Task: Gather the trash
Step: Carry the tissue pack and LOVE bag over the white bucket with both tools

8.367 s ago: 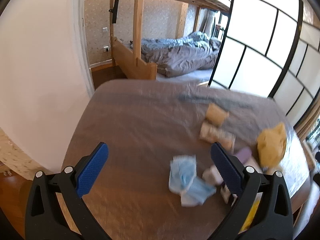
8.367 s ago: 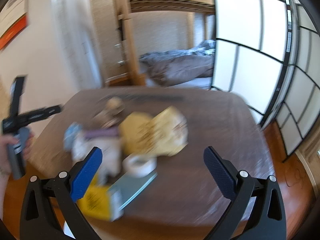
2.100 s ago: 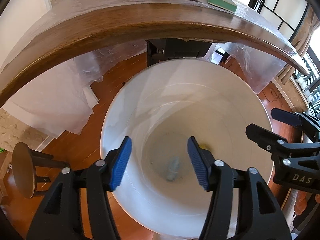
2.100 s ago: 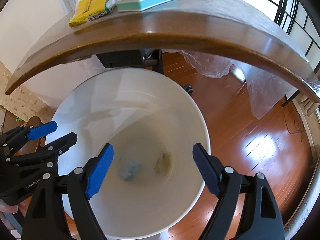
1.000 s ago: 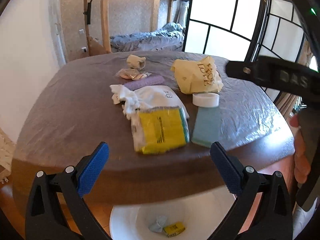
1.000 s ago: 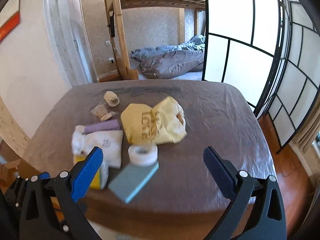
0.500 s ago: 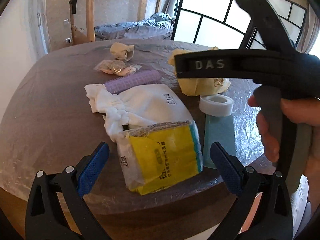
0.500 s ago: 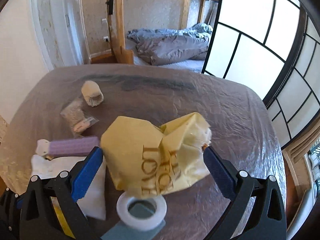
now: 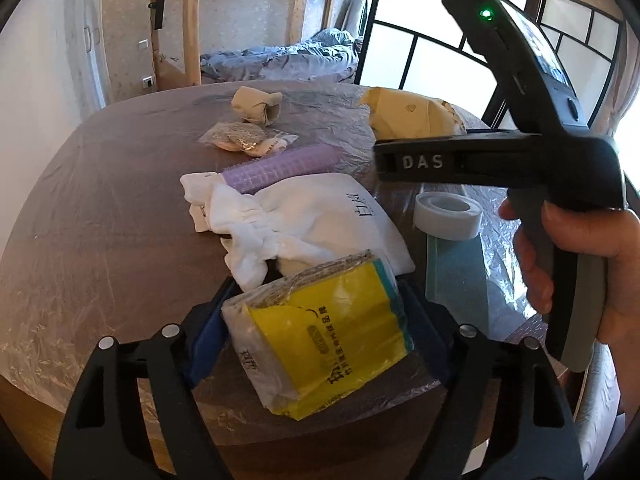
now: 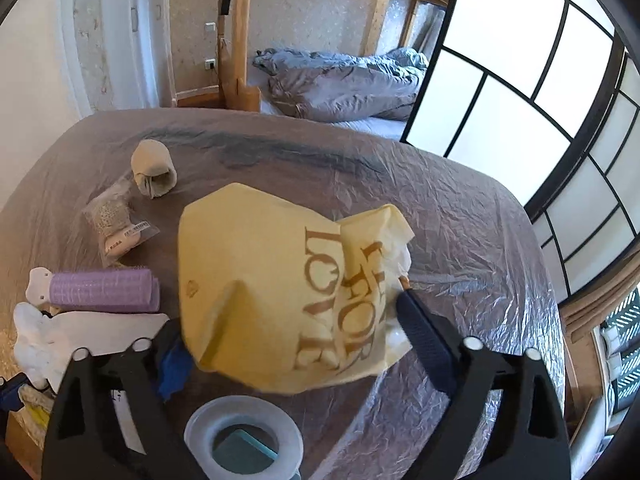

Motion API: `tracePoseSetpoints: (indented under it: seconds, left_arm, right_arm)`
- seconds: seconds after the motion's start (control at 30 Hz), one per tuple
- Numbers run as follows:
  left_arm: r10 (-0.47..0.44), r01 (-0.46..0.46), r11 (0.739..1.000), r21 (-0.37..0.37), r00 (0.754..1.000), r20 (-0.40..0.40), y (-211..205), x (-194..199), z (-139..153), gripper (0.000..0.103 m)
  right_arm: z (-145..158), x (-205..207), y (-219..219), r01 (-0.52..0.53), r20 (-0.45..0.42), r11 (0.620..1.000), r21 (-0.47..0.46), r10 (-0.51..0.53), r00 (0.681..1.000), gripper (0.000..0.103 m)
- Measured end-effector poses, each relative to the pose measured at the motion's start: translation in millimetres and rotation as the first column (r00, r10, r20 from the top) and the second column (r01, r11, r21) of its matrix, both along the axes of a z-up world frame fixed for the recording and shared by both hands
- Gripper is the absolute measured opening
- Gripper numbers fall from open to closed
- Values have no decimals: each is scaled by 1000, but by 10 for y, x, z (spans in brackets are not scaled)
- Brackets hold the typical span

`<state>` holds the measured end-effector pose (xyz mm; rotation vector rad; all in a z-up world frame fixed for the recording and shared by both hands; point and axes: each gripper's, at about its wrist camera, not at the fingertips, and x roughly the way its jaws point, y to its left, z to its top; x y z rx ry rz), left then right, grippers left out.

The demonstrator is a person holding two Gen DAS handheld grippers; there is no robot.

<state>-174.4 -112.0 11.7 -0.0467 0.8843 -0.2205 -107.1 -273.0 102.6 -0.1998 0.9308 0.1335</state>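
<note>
Both grippers on table litter, two pieces taken at once.

Left wrist view: your left gripper (image 9: 316, 312) is closed on the yellow packet (image 9: 324, 340) at the near table (image 9: 80, 240) edge, pads on its two sides, likely for a straight lift clear of the white pouch (image 9: 320, 220). Right wrist view: your right gripper (image 10: 288, 340) pinches the crumpled yellow bag (image 10: 280, 280) mid-table, just behind the tape roll (image 10: 244, 436).

Two bags (image 10: 280, 280), one tape roll (image 10: 244, 436)
</note>
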Motion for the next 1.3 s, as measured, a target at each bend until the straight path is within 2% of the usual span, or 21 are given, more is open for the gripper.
tracePoseSetpoints:
  seconds: [0.1, 0.33, 0.67, 0.87, 1.3]
  left_arm:
    - [7, -7, 1000, -10, 1000, -4, 28, -42, 10, 80]
    - [25, -25, 999, -25, 1000, 7, 63, -60, 73, 79]
    - [48, -47, 998, -37, 998, 30, 142, -40, 161, 79]
    - [56, -55, 998, -40, 998, 38, 160, -47, 197, 79]
    - [67, -65, 997, -40, 997, 40, 144, -121, 209, 79]
  right_arm:
    - [60, -21, -63, 1, 19, 1000, 17, -2, 1000, 69]
    - [189, -74, -211, 15, 45, 997, 79, -18, 999, 62]
    - [457, -430, -416, 6, 107, 988, 156, -23, 994, 61]
    - [470, -621, -528, 9, 95, 980, 201, -29, 995, 61]
    - [485, -1018, -590, -19, 93, 978, 210, 0, 996, 61]
